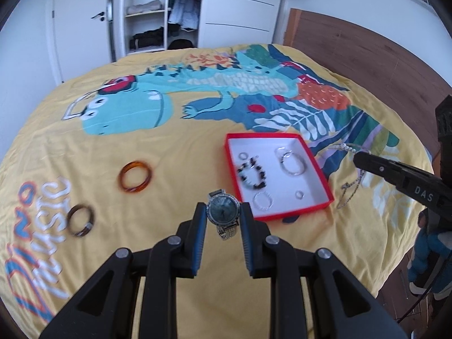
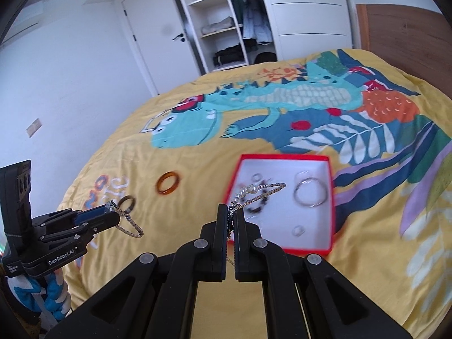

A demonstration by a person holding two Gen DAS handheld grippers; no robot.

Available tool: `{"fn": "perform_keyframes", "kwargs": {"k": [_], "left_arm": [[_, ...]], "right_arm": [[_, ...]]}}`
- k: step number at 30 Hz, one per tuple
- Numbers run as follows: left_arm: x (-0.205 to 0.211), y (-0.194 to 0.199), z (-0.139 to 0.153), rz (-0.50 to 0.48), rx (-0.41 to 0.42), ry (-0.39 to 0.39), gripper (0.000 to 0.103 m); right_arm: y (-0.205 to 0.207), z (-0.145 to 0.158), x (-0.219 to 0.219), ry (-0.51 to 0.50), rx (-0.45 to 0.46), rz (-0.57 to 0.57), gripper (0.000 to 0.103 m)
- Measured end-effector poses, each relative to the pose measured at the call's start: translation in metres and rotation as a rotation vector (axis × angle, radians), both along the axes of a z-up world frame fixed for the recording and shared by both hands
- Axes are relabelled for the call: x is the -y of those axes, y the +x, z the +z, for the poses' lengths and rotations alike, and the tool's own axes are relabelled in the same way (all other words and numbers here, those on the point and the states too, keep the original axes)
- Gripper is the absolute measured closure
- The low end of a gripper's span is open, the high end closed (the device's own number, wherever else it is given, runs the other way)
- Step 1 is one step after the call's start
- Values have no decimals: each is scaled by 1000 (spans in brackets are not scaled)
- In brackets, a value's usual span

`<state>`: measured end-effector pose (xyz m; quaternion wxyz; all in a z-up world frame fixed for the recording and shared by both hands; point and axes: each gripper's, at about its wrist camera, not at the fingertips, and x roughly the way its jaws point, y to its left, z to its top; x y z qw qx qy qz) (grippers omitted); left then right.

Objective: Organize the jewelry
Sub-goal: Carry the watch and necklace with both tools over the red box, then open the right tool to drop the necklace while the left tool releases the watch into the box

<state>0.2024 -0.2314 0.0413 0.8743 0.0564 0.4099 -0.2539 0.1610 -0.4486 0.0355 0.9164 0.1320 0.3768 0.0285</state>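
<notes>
My left gripper (image 1: 222, 212) is shut on a silver watch (image 1: 223, 212) with a blue-grey dial, held above the bedspread just left of the red box (image 1: 299, 214). My right gripper (image 2: 232, 211) is shut on a silver chain necklace (image 2: 258, 192), which arcs up over the red box (image 2: 282, 247); the same chain hangs from it in the left wrist view (image 1: 351, 189). The white-lined box holds a black-and-white bead bracelet (image 1: 252, 175), a silver bangle (image 1: 293, 165) and small rings. An amber bangle (image 1: 135, 177) and a brown bangle (image 1: 81, 219) lie on the bed to the left.
The yellow dinosaur bedspread (image 1: 158, 152) covers the whole bed. A wooden headboard (image 1: 367, 53) stands on the right. An open wardrobe (image 1: 147, 11) and a white door (image 1: 82, 19) are beyond the far end of the bed.
</notes>
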Motion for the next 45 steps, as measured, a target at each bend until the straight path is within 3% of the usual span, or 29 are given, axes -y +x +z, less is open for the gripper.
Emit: {"fn": "perform_keyframes", "kwargs": {"k": [8, 16, 27, 38, 45], "left_arm": [[78, 52, -35, -79, -48, 10, 81], [131, 74, -90, -126, -113, 50, 81], [145, 69, -135, -157, -184, 90, 81], [143, 68, -148, -133, -221, 119, 80], [138, 67, -145, -121, -242, 120, 80]], "right_arm": [[53, -42, 48, 10, -49, -44, 99], [83, -94, 64, 17, -116, -55, 99], [78, -149, 59, 42, -226, -20, 99], [65, -161, 62, 41, -274, -39, 96], [56, -157, 64, 37, -285, -58, 76]]}}
